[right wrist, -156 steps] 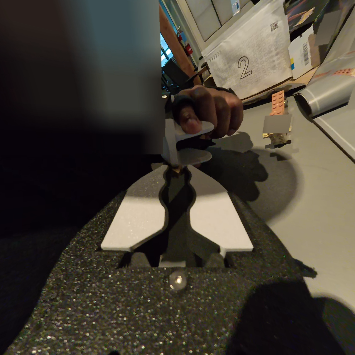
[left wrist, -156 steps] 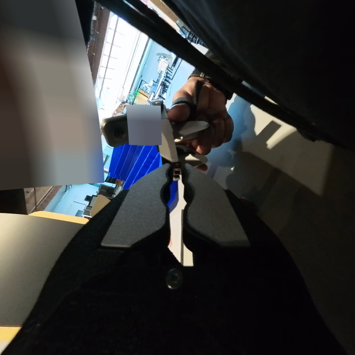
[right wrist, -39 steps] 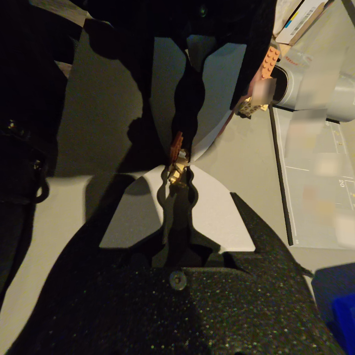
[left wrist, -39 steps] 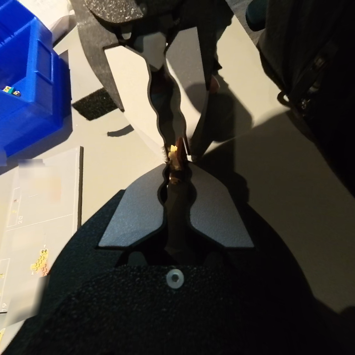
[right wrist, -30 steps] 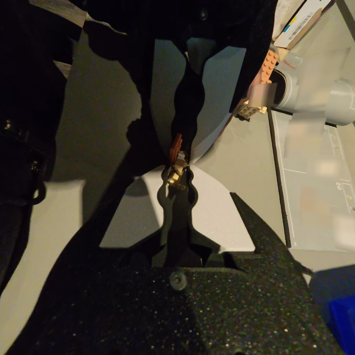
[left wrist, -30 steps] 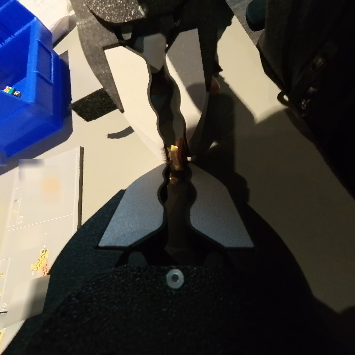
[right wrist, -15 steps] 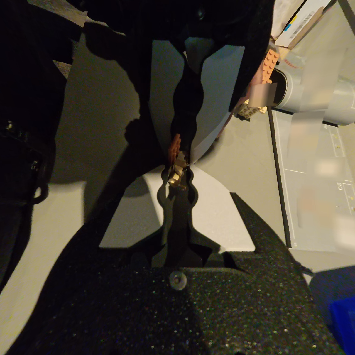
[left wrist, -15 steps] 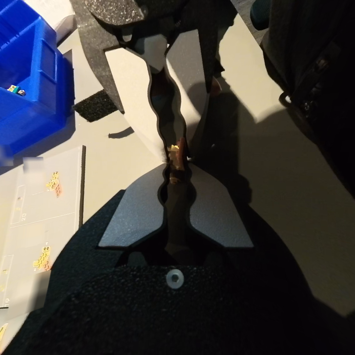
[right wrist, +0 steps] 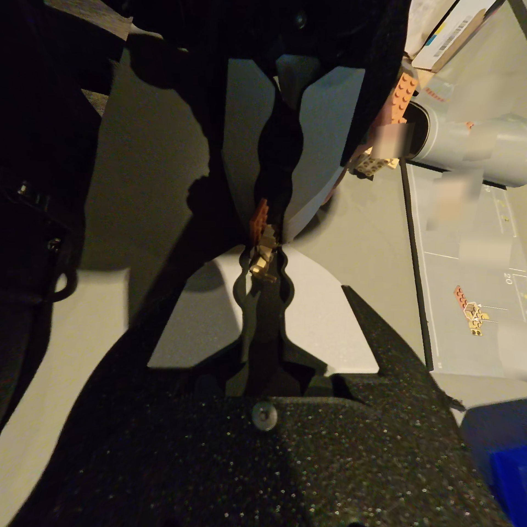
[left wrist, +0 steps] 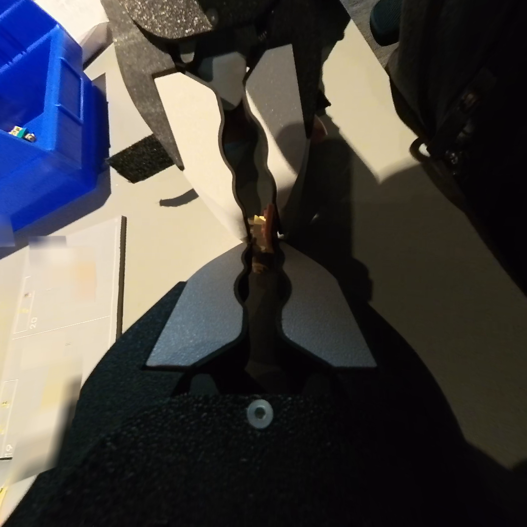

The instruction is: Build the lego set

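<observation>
A small lego assembly, a reddish-brown plate (right wrist: 259, 221) with tan bricks (right wrist: 263, 258) on it, is held above the grey table. My left gripper (left wrist: 262, 252) and my right gripper (right wrist: 263, 256) meet tip to tip on it from opposite sides, both shut. In the left wrist view the assembly (left wrist: 263, 228) shows as yellow-tan bricks and the brown plate's edge between the two pairs of fingertips. Most of it is hidden by the fingers, so I cannot tell which bricks each gripper clamps.
A blue bin (left wrist: 42, 114) with small pieces stands at the far left. The instruction sheet (left wrist: 57, 313) lies beside it and also shows in the right wrist view (right wrist: 470, 285). An orange plate (right wrist: 403, 97), a tan brick (right wrist: 373, 164), a grey cylinder (right wrist: 456, 148) and a cardboard box (right wrist: 445, 37) lie behind. A person's dark clothing (left wrist: 470, 114) borders the table. Less than 4 cm separates the two grippers' tips.
Both grippers stay shut, tip to tip on the assembly. The pair has shifted only slightly over the table.
</observation>
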A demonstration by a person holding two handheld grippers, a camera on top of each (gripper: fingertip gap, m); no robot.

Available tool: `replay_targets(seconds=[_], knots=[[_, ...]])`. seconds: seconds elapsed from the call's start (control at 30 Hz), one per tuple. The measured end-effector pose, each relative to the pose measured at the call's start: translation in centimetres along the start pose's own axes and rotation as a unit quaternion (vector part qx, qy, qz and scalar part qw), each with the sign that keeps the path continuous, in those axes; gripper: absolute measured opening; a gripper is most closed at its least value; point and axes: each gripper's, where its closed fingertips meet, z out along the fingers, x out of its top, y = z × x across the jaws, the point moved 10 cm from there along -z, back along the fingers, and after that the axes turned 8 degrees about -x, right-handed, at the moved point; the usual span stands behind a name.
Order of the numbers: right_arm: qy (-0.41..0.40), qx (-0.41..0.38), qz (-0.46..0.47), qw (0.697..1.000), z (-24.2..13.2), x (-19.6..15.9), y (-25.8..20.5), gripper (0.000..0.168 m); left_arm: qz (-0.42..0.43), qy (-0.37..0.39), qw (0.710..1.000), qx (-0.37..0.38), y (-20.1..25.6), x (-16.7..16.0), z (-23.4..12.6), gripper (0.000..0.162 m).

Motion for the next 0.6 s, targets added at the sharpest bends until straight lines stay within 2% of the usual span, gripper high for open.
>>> replay_targets(seconds=[0.4,0.6], knots=[[0.0,-0.004,0.003,1.0,-0.14,-0.15,0.22,0.024,0.0,0.0,1.0,0.0,-0.01,-0.02,0.0,0.014],[-0.017,-0.025,0.037,0.999,-0.83,-0.45,-0.39,0.03,-0.002,0.0,1.0,0.002,0.0,-0.03,0.01,0.014]])
